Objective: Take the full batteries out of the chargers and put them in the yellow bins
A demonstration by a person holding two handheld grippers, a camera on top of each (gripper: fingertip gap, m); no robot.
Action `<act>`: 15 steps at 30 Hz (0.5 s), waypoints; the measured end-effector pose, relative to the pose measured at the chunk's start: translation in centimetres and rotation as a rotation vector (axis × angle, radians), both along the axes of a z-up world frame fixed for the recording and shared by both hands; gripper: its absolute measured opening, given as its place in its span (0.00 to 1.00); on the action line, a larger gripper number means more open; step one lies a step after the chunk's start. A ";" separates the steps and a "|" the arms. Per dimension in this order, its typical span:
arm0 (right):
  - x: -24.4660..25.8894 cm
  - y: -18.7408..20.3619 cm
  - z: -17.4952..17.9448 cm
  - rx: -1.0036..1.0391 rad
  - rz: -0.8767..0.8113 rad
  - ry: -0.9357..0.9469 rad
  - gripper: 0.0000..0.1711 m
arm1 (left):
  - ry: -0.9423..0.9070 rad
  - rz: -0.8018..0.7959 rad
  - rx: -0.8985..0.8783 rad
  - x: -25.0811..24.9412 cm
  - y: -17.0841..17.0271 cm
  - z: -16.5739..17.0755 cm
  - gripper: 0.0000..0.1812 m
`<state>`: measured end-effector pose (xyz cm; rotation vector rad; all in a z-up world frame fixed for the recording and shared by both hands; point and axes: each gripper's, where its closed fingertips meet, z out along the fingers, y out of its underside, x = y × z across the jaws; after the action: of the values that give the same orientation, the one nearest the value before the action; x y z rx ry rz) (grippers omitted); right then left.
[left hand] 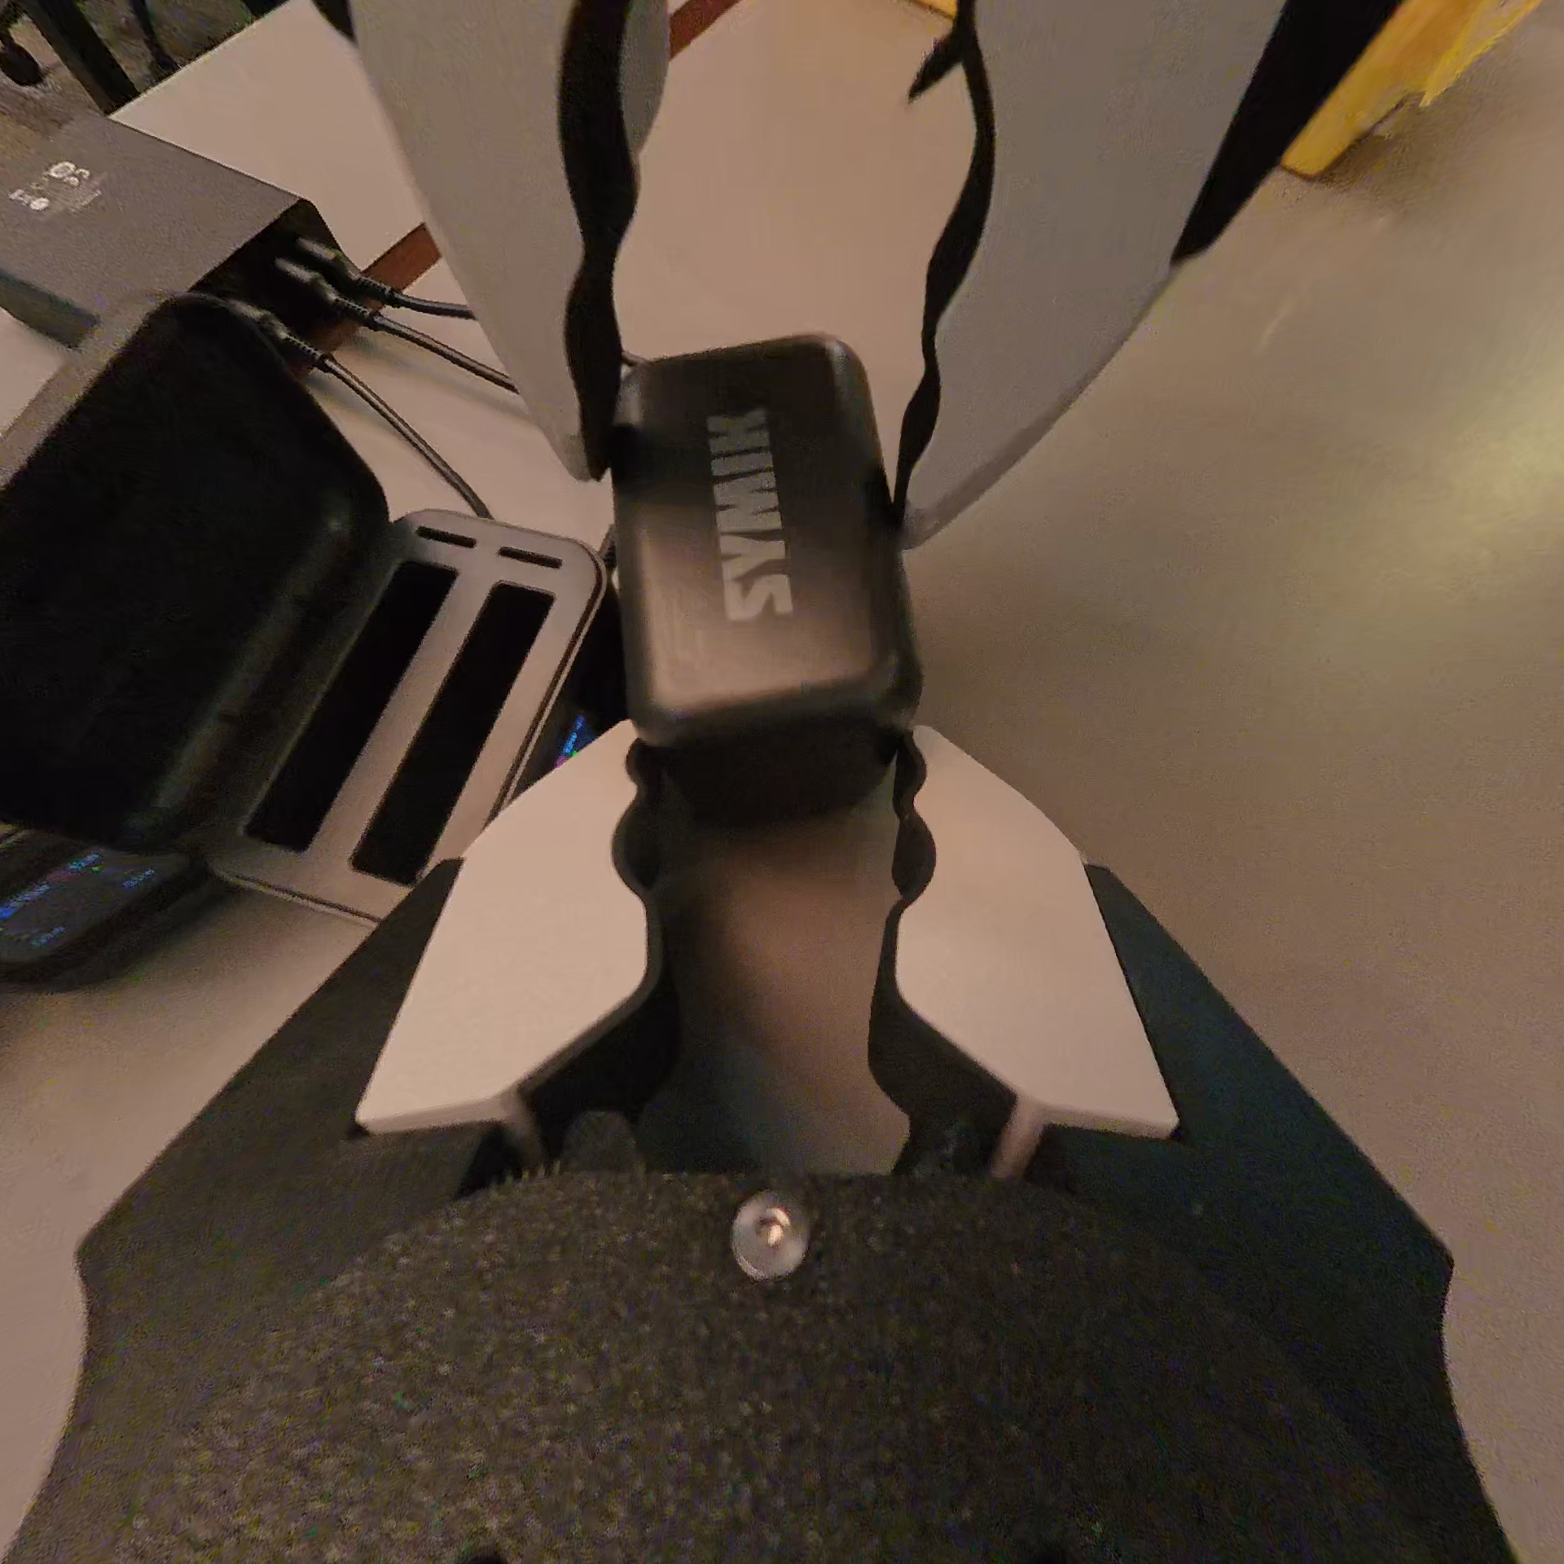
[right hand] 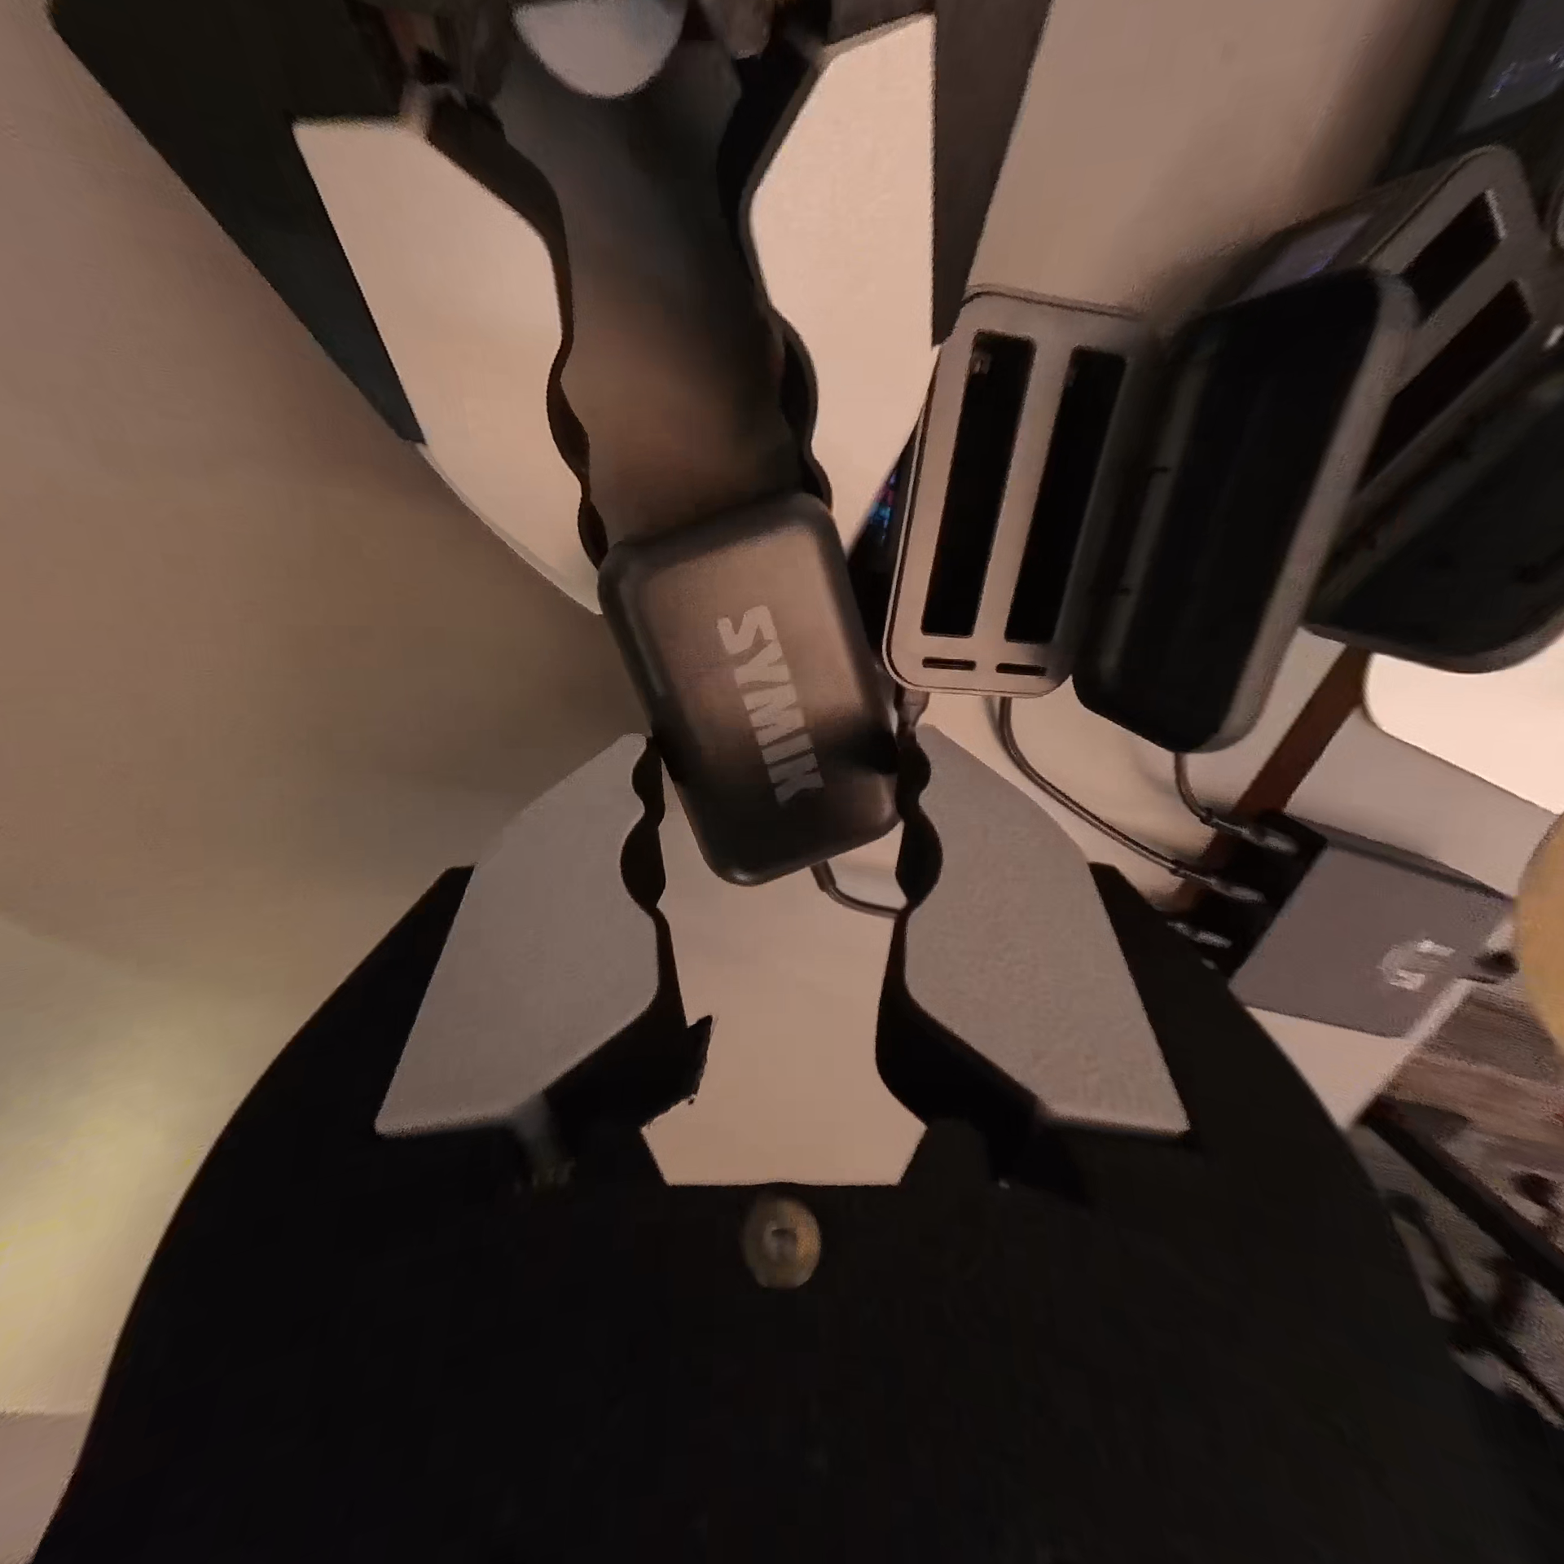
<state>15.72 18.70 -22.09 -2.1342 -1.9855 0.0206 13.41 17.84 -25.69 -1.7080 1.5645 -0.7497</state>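
- Both of my claws meet on one black battery, held in the air above the pale table; each wrist view shows the same pack from opposite ends
- My left gripper is closed on the near end of the battery, its wavy black pads pressed against the two narrow sides; judged from this, it carries most of the weight
- My right gripper is clamped on the opposite end, jaws drawn in against the pack's sides; in the left wrist view it reaches in from the top of the picture
- The two-ended hold reads as a hand-over or a re-grip, so that one claw can let go without the smooth casing slipping
- The grey charger stands just beside the battery, two of its slots empty and dark; a larger black pack sits in the slot farther along
- Thin cables run from the chargers to a dark power block behind them
- A yellow bin shows at the far upper right of the left wrist view, well apart from the battery; I judge that is where the pack goes next
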 end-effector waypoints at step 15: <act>-1.1 4.7 2.9 0.010 -0.305 0.321 0.19 | -0.006 -0.059 -0.082 -0.4 -0.5 0.0 0.28</act>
<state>14.61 23.37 -19.16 -2.2381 -1.4696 0.2818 13.06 17.37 -25.67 -1.7233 1.6056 -0.8586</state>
